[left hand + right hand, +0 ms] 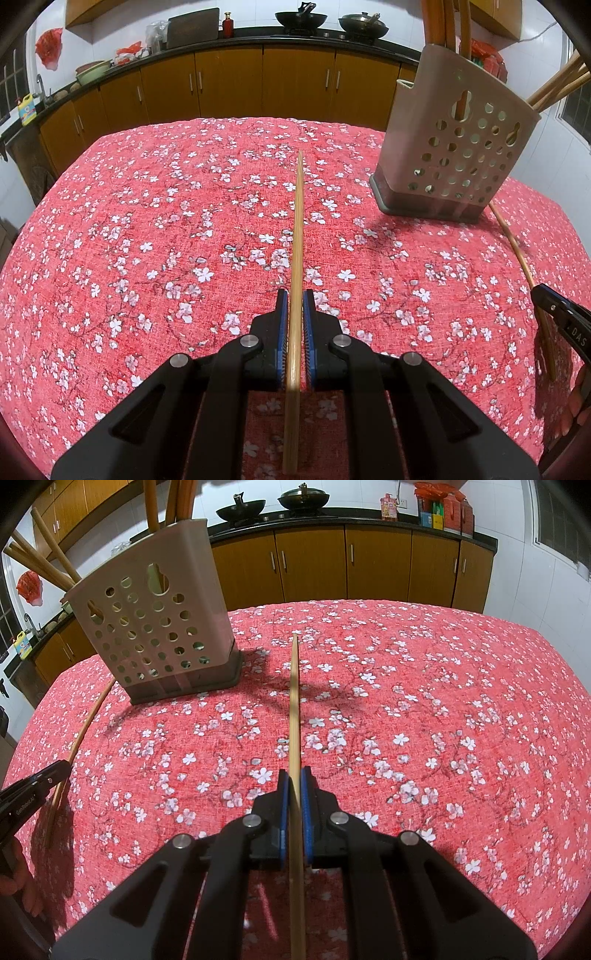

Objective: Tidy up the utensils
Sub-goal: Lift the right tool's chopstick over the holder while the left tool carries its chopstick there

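Note:
My left gripper (295,295) is shut on a bamboo chopstick (298,221) that points forward over the red floral tablecloth (166,240). My right gripper (294,773) is likewise shut on a second chopstick (294,701). A beige perforated utensil holder (454,147) on a dark base stands upright between the two, with several chopsticks leaning out of its top. In the right wrist view the utensil holder (155,627) is at the upper left, and the left gripper (61,770) with its chopstick (85,723) shows at the left edge. The right gripper (541,293) shows at the right edge of the left wrist view.
The table (443,701) is covered in a red blossom-print cloth. Beyond its far edge runs a row of wooden cabinets (229,85) under a dark counter with two woks (301,18), a bottle and bags. A hand (576,406) holds each tool at the frame edges.

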The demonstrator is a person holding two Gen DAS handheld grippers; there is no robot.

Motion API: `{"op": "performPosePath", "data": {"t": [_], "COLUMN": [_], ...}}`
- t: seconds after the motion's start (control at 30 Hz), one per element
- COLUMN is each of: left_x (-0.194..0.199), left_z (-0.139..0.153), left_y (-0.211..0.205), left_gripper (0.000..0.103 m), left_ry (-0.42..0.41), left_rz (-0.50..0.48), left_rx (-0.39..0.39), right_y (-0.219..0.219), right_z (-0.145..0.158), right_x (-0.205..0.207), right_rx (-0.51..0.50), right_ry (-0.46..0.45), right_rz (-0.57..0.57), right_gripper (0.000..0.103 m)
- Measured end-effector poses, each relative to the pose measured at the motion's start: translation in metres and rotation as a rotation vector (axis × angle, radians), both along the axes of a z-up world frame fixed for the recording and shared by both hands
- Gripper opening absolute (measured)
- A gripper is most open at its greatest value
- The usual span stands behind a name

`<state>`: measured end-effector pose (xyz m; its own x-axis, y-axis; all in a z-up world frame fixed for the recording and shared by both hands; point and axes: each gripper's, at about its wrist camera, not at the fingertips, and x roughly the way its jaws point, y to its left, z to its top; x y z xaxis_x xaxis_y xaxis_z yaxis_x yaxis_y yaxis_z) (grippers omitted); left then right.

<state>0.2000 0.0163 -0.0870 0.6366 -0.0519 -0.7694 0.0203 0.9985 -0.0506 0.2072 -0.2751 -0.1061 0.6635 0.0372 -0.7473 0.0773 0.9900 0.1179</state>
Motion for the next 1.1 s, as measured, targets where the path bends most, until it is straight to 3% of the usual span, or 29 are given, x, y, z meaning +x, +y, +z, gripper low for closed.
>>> {"op": "performPosePath", "data": {"t": [0.27, 0.93, 1.1], "left_x": [-0.008, -0.016, -0.017], "left_z": [0.000, 0.004, 0.020], "left_y": [-0.005, -0.003, 0.003], "left_gripper": [0.010, 0.008, 0.008], "left_ry": [0.002, 0.006, -0.009], "left_rz": [-0.018, -0.031, -0.045], "left_rx": [0.040, 0.030, 0.010], "right_y": [0.000, -0.001, -0.009], "right_z": [0.001, 0.004, 0.029], "right_x": [-0.006, -0.009, -0.019], "right_rx": [-0.003, 0.005, 0.020], "right_ry": [0.002, 0.003, -0.062], "right_rz": [0.000, 0.009, -0.002], "right_gripper": [0.008, 0.008, 0.008]}}
